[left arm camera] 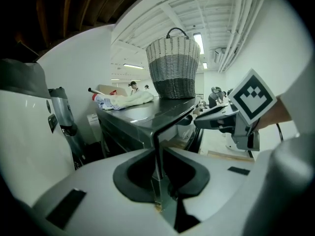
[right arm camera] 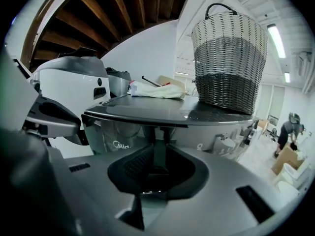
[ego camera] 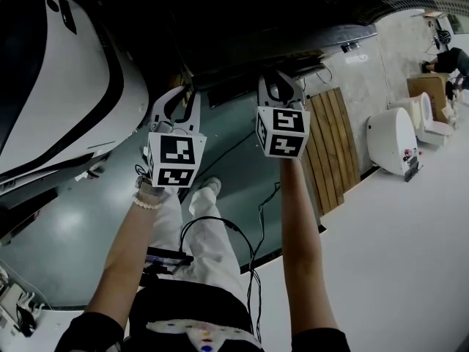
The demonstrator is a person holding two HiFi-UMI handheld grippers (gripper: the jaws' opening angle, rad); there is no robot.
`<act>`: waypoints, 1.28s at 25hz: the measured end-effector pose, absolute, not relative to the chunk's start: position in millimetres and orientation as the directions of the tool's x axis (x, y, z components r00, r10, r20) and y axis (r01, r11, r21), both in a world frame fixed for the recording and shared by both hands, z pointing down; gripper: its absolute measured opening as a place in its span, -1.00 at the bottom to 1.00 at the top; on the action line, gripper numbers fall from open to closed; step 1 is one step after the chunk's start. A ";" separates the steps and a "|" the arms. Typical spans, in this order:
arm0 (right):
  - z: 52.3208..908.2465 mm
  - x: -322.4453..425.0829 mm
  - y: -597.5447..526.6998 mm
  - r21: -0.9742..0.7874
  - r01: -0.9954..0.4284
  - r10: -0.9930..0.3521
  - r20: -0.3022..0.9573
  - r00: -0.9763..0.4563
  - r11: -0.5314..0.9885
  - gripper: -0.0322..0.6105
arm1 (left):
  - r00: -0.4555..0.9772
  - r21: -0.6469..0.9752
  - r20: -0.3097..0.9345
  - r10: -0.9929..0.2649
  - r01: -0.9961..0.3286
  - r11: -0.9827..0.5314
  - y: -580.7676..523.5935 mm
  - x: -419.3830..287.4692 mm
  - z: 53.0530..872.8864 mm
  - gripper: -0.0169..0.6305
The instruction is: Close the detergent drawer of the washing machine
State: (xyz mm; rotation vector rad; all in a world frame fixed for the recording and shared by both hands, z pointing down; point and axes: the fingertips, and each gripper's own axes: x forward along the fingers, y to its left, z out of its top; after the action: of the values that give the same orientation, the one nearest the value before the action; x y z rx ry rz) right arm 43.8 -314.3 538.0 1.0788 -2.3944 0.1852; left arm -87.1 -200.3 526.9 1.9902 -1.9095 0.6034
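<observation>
The dark grey washing machine (ego camera: 278, 28) fills the top of the head view, and both grippers reach up to its front top edge. My left gripper (ego camera: 179, 97) is at the machine's left corner. In the left gripper view its jaws (left arm camera: 156, 181) are shut on a thin vertical edge of the drawer front (left arm camera: 156, 151). My right gripper (ego camera: 281, 79) is a hand's width to the right. A dark upright strip of the front panel (right arm camera: 157, 149) stands between its jaws (right arm camera: 156, 173), and the pads look pressed on it. The drawer's inside is hidden.
A wicker basket (right arm camera: 229, 58) and a crumpled cloth (right arm camera: 152, 90) sit on the machine's top. A large white appliance (ego camera: 66, 86) stands close on the left. Wooden slats (ego camera: 333, 152) and a white fixture (ego camera: 396, 141) lie to the right. Cables (ego camera: 253, 248) trail by the person's legs.
</observation>
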 end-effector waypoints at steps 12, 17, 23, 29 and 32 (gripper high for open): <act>486.3 42.9 -251.2 0.049 -0.761 -0.702 0.428 -0.569 0.647 -0.89 | 0.151 0.004 0.476 -0.866 -0.986 -0.169 -172.8 -96.7 473.9 -0.91; 456.5 43.6 -219.8 0.040 -0.753 -0.699 0.407 -0.588 0.657 -0.89 | 0.205 0.016 0.442 -0.873 -0.975 -0.220 -157.8 -92.5 437.8 -0.91; 415.0 43.0 -187.9 0.076 -0.753 -0.725 0.350 -0.593 0.653 -0.89 | 0.267 0.002 0.419 -0.868 -0.956 -0.293 -136.9 -79.0 404.4 -0.91; 372.6 35.7 -161.2 0.114 -0.741 -0.736 0.283 -0.615 0.662 -0.89 | 0.311 -0.015 0.391 -0.866 -0.939 -0.343 -118.7 -66.8 374.3 -0.91; 351.0 31.8 -147.2 0.102 -0.729 -0.727 0.252 -0.639 0.676 -0.89 | 0.329 -0.021 0.382 -0.863 -0.931 -0.364 -110.8 -61.6 363.9 -0.91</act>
State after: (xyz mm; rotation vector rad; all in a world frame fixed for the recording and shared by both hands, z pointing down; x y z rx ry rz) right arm 31.8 -147.2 351.0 1.1637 -2.6192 0.0134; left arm -61.6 -110.8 363.9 2.3892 -1.6380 0.4920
